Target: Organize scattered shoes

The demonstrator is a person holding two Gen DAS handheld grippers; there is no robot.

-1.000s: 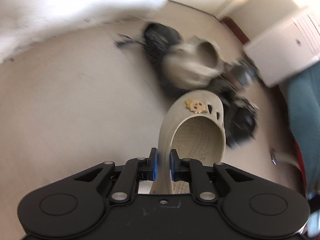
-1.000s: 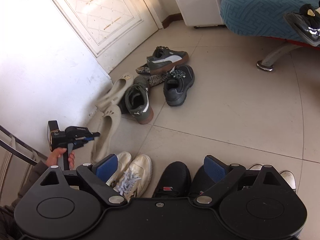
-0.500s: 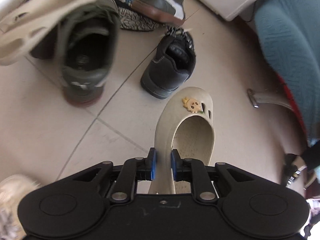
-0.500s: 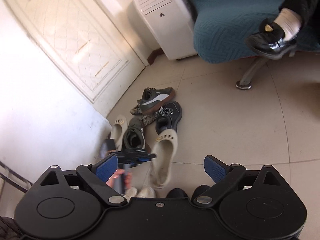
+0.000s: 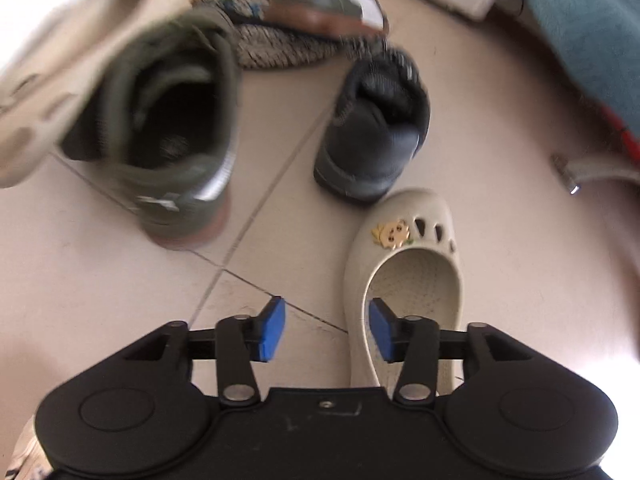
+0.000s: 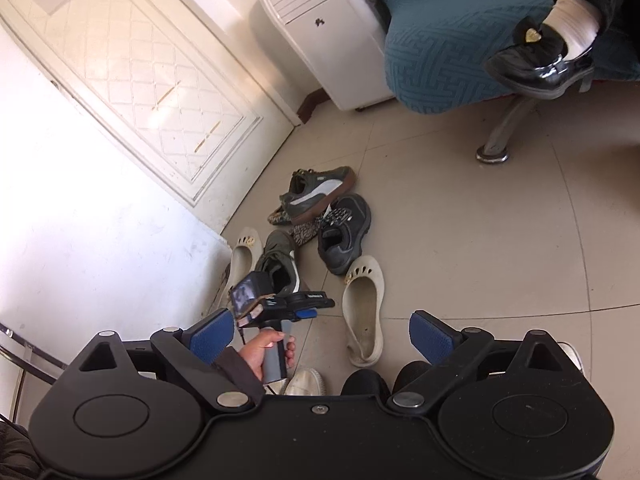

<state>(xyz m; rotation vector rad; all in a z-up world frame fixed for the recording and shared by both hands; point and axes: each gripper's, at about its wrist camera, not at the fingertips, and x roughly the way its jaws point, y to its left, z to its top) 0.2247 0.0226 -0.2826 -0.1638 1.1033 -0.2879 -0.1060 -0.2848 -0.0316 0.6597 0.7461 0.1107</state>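
And it's down! The left gripper point(image 5: 327, 329) has just spread its jaws, dropping the beige clog point(image 5: 404, 280) on the floor point(image 5: 520, 240), lower right. Right gripper point(image 6: 322, 336) gapes empty; more shoes wait.

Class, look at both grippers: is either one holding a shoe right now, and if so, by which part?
Nothing is held. The left gripper has just been opening; the beige clog lies on the floor, its side wall between the fingers but unpinched. The right gripper is open and empty.
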